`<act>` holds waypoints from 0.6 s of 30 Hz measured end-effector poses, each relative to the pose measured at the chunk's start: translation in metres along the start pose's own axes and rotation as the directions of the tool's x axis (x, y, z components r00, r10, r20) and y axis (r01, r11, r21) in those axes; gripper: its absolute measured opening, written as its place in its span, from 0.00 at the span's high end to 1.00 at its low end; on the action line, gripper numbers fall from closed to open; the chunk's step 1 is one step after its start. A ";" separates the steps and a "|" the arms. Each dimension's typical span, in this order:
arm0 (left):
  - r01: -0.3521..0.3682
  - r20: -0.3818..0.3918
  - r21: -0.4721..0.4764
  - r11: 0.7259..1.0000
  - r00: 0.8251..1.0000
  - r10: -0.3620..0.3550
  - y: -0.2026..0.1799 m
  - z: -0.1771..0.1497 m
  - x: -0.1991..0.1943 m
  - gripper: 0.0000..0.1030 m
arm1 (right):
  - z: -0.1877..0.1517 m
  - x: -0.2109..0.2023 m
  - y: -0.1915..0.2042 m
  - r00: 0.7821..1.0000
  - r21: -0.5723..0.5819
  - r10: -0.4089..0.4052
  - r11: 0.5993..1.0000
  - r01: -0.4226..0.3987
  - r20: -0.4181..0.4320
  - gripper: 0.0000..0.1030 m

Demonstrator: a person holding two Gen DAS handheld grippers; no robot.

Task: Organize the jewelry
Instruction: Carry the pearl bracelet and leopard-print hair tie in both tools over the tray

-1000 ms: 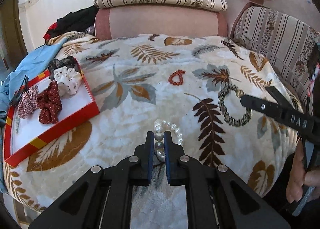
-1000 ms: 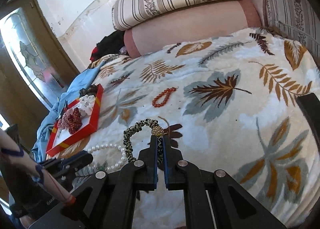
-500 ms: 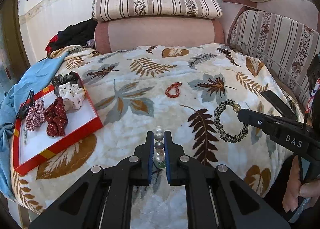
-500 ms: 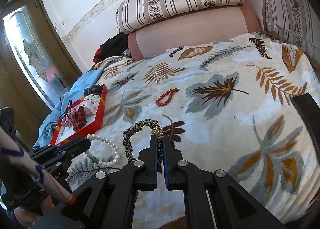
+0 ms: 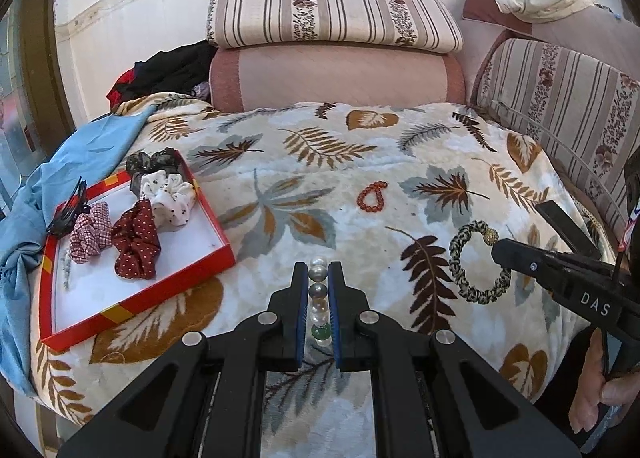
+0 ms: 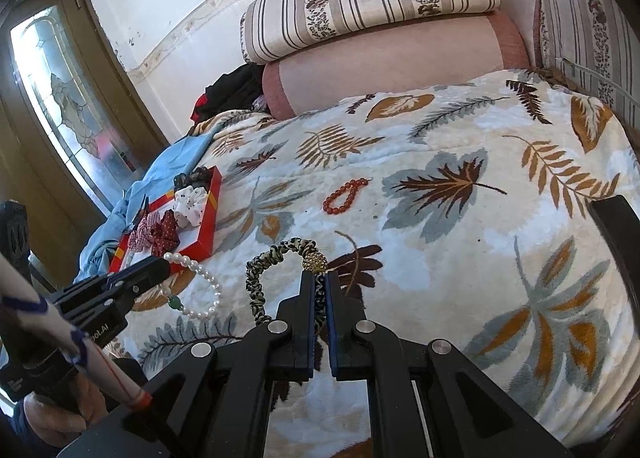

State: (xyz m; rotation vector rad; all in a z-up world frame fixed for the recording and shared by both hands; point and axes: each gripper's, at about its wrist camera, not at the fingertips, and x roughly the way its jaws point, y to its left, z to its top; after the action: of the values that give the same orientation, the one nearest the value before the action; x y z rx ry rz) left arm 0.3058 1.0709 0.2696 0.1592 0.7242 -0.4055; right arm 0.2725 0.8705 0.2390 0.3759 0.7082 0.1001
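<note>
My left gripper [image 5: 318, 272] is shut on a pearl bracelet [image 5: 318, 298], held edge-on between the pads above the blanket; in the right wrist view the pearl bracelet [image 6: 200, 286] hangs as a loop from the left gripper [image 6: 160, 264]. My right gripper [image 6: 319, 278] is shut on a leopard-print braided bracelet [image 6: 260, 270] with a gold bead, which still rests on the blanket. That braided bracelet [image 5: 476, 262] also shows in the left wrist view, with the right gripper [image 5: 500, 252] at its bead. A red bead bracelet [image 5: 372, 197] lies farther back. The red tray [image 5: 176, 278] sits at left.
The tray holds several scrunchies [image 5: 136, 238] and a black hair clip [image 5: 66, 214]. A leaf-print blanket [image 5: 328, 162] covers the seat. Blue cloth [image 5: 80, 146] lies beyond the tray. Striped cushions [image 5: 332, 14] stand at the back and right. A person's hand [image 5: 600, 398] grips the right tool.
My left gripper has risen with the pearl bracelet, lifting it off the blanket so it hangs free. The right gripper has stayed shut on the braided bracelet in place.
</note>
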 end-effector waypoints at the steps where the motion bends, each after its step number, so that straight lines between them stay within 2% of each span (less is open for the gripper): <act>1: -0.001 0.002 -0.003 1.000 1.000 0.001 0.001 0.000 0.000 0.91 | 0.000 0.000 0.001 1.000 -0.002 0.000 1.000 0.000 -0.001 0.95; 11: -0.022 0.025 -0.043 0.999 0.999 0.023 0.021 0.007 -0.007 0.91 | 0.006 0.006 0.016 1.000 -0.031 0.015 0.999 -0.015 -0.019 0.95; 18: -0.052 0.057 -0.098 0.994 0.997 0.058 0.052 0.016 -0.019 0.91 | 0.014 0.014 0.035 0.999 -0.062 0.037 0.997 -0.039 -0.036 0.95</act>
State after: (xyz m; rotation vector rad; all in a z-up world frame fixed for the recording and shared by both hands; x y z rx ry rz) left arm 0.3241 1.1195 0.2947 0.0758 0.6777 -0.3211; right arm 0.2934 0.9014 0.2530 0.3281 0.7305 0.1647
